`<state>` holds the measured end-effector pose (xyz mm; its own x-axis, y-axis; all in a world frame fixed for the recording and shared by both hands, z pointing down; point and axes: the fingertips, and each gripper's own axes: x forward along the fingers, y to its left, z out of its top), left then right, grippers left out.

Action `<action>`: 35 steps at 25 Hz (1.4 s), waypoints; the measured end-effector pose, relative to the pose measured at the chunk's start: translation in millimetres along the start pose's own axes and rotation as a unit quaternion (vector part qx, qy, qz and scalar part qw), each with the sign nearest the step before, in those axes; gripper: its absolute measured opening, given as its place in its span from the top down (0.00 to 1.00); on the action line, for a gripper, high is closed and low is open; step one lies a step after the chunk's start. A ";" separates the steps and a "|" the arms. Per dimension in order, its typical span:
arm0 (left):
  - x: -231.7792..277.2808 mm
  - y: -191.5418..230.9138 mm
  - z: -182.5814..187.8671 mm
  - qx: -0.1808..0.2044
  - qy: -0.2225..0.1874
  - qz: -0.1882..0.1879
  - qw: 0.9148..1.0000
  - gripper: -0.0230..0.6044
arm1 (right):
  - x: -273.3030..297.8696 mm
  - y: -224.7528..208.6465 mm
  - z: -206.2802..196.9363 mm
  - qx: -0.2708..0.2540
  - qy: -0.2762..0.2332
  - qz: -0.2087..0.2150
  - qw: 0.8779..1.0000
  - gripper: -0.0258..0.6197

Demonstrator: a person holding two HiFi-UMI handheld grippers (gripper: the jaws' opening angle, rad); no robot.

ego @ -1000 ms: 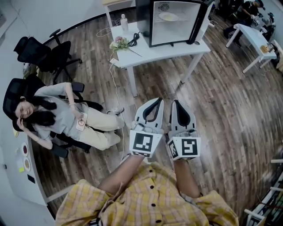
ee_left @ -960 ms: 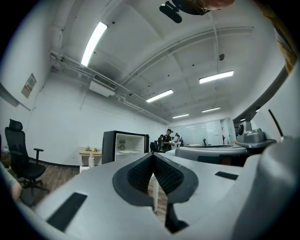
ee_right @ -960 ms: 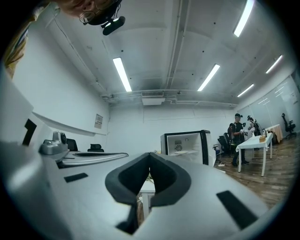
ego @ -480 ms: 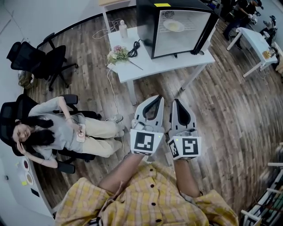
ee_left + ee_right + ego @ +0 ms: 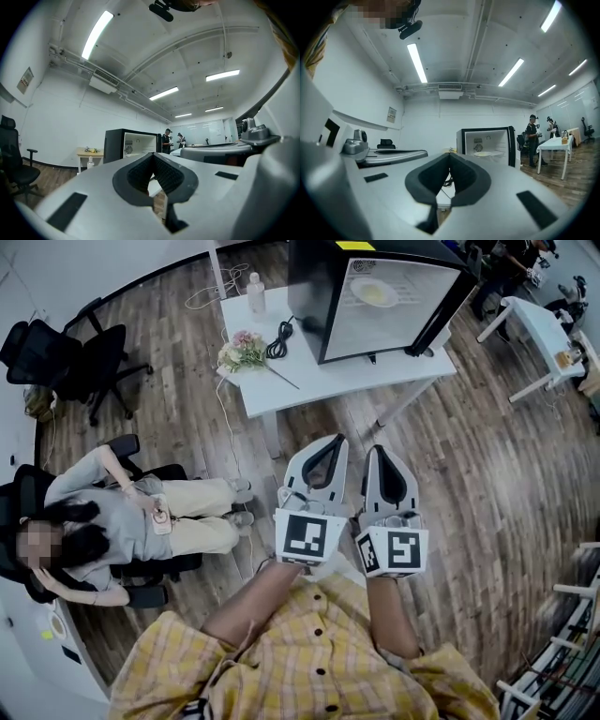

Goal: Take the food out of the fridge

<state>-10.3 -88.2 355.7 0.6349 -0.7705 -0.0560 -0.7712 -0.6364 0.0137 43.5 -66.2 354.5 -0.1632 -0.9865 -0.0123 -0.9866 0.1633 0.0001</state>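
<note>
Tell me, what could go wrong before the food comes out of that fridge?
The white cable trailing from the table onto the floor could snag a foot. The left claw and right claw are both shut; unless opened in time, they might just push the plate inside the fridge.

Wood floor (image 5: 487, 474), white table (image 5: 337, 379), black office chair (image 5: 56, 343), ceiling striplights (image 5: 96, 35).

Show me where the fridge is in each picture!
Head view: fridge at the top, right of middle.
Left gripper view: fridge left of middle, far off.
Right gripper view: fridge right of middle, far off.
Shared landmark: the round fan on its back wall.
</note>
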 end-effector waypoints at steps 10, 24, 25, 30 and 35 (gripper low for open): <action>66.4 22.9 -11.2 0.012 -0.006 0.019 1.000 0.95 | 64.9 -35.6 -2.9 -0.003 -0.019 0.016 1.000 0.95; 210.0 51.2 -18.8 0.019 -0.001 0.054 0.998 0.95 | 181.9 -127.3 -5.6 -0.002 -0.015 0.045 0.999 0.95; 217.5 52.1 -19.9 0.021 0.000 0.056 0.998 0.95 | 188.4 -133.2 -6.9 0.000 -0.014 0.046 0.999 0.95; 251.2 62.8 -19.2 0.024 0.003 0.076 0.997 0.95 | 221.1 -153.5 -5.1 0.009 -0.011 0.065 0.998 0.95; 279.2 62.8 -14.5 0.021 0.003 0.087 0.996 0.95 | 244.4 -175.5 -4.0 0.017 -0.002 0.075 0.997 0.95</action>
<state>119.2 -343.8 355.4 0.4924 -0.8688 -0.0513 -0.8703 -0.4922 -0.0186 176.8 -336.0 355.4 -0.3090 -0.9509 -0.0196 -0.9504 0.3095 -0.0318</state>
